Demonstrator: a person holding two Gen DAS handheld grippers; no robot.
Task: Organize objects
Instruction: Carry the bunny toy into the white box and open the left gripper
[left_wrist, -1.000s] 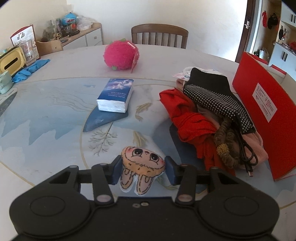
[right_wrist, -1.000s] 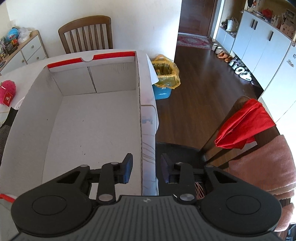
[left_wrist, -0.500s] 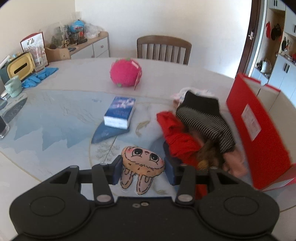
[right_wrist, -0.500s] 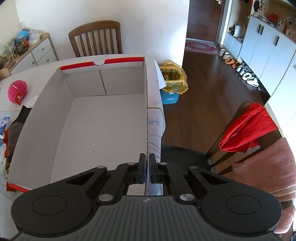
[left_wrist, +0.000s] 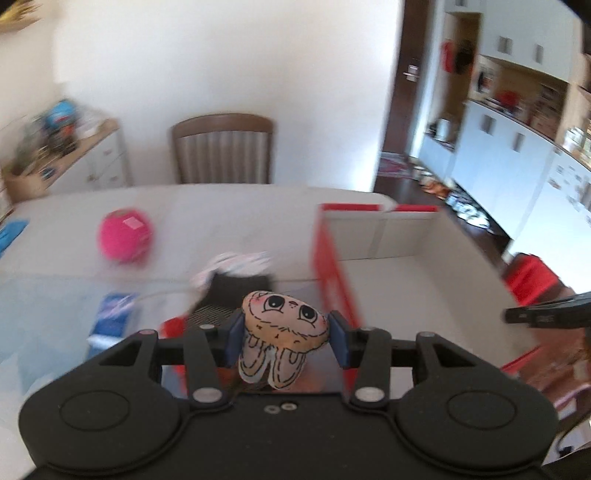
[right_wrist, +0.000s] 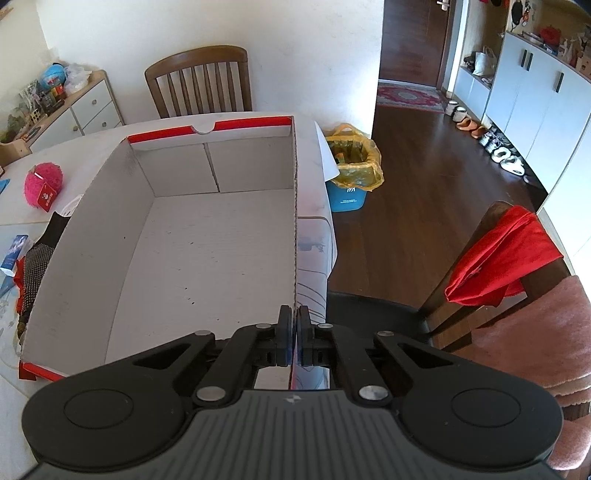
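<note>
My left gripper (left_wrist: 286, 334) is shut on a tan plush bunny toy (left_wrist: 282, 336) and holds it in the air near the left wall of the open red-and-white cardboard box (left_wrist: 391, 280). My right gripper (right_wrist: 294, 332) is shut on the box's right wall (right_wrist: 294, 236), near its front corner. The box is empty inside. A pink fuzzy ball (left_wrist: 125, 240), a blue tissue pack (left_wrist: 112, 310) and a pile of clothes with a black dotted cloth (right_wrist: 38, 258) lie on the table left of the box.
A wooden chair (right_wrist: 199, 85) stands behind the table. A chair with a red cloth (right_wrist: 506, 254) and pink towel is at the right. A bin with a yellow bag (right_wrist: 351, 173) stands on the floor. A cluttered sideboard (right_wrist: 62, 107) is at far left.
My left gripper has risen and swung right toward the box with the bunny toy. My right gripper has closed on the box's right wall and stays there.
</note>
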